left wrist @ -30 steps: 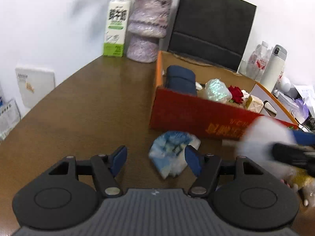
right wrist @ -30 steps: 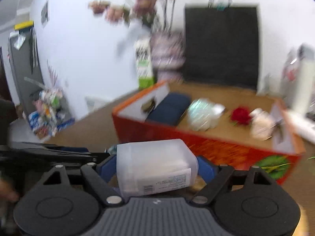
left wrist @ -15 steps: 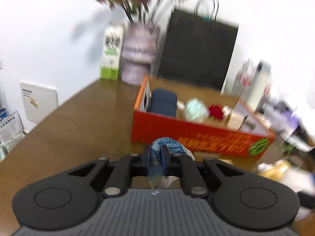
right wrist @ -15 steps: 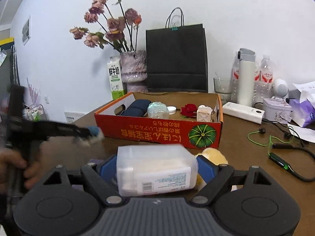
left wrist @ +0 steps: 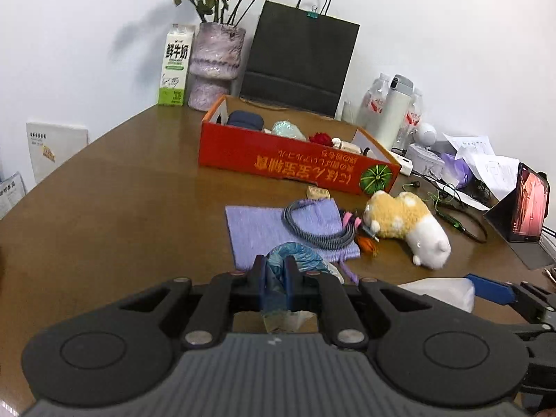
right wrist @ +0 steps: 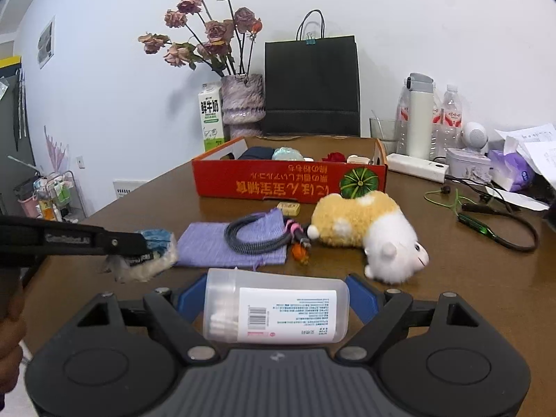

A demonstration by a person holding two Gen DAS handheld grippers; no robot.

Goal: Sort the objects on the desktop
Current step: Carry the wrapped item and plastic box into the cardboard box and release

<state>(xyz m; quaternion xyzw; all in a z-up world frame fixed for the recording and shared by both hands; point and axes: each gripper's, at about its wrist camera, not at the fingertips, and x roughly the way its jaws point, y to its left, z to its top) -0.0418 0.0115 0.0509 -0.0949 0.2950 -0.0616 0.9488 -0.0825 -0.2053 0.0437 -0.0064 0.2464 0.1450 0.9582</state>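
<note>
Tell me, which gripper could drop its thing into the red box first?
Probably the right gripper: its cotton swab jar faces the red box squarely; the left gripper holds its blue-and-white cloth off beside.

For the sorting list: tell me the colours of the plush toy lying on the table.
Orange-yellow and white plush toy; clearest in the right wrist view.

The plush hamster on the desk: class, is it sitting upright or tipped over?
Tipped over. The plush hamster lies on its side on the brown table, white face turned down toward the camera, in front of the red cardboard box.
</note>
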